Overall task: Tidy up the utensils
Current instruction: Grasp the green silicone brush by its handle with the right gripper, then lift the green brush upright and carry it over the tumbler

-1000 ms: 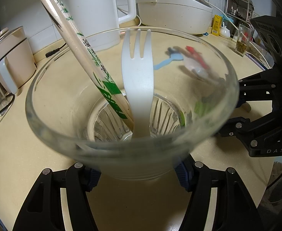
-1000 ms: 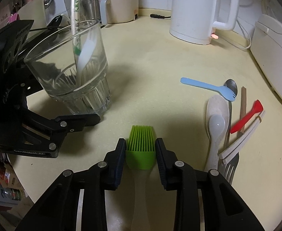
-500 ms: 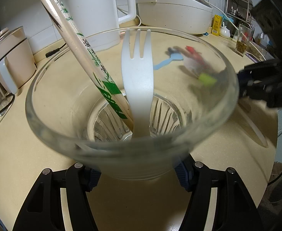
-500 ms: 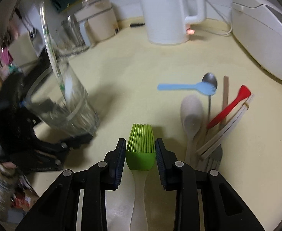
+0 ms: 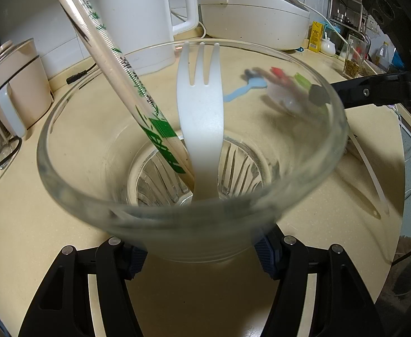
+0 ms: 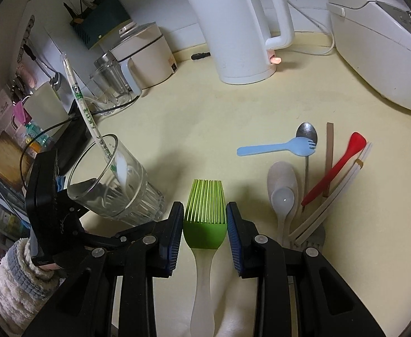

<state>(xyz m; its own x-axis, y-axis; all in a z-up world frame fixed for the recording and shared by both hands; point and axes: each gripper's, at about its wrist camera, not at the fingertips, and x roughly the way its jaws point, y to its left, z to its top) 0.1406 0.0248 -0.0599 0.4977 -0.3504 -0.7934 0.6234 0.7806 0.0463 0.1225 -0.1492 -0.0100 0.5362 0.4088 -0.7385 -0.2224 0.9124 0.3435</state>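
Green brush (image 6: 204,219), bristles forward, above counter

Ahead of me a tall white plastic electric kettle (image 6: 239,28) stands on the pale yellow desk (image 6: 205,118), a small orange light glowing at its base. Beside it on one side sits a white rice cooker (image 6: 379,47); on the other, a squat beige cooking pot with a glass lid (image 6: 142,53). A black plug (image 6: 201,55) lies near the wall. An empty clear glass jar (image 6: 111,84) stands just in front of the beige pot.
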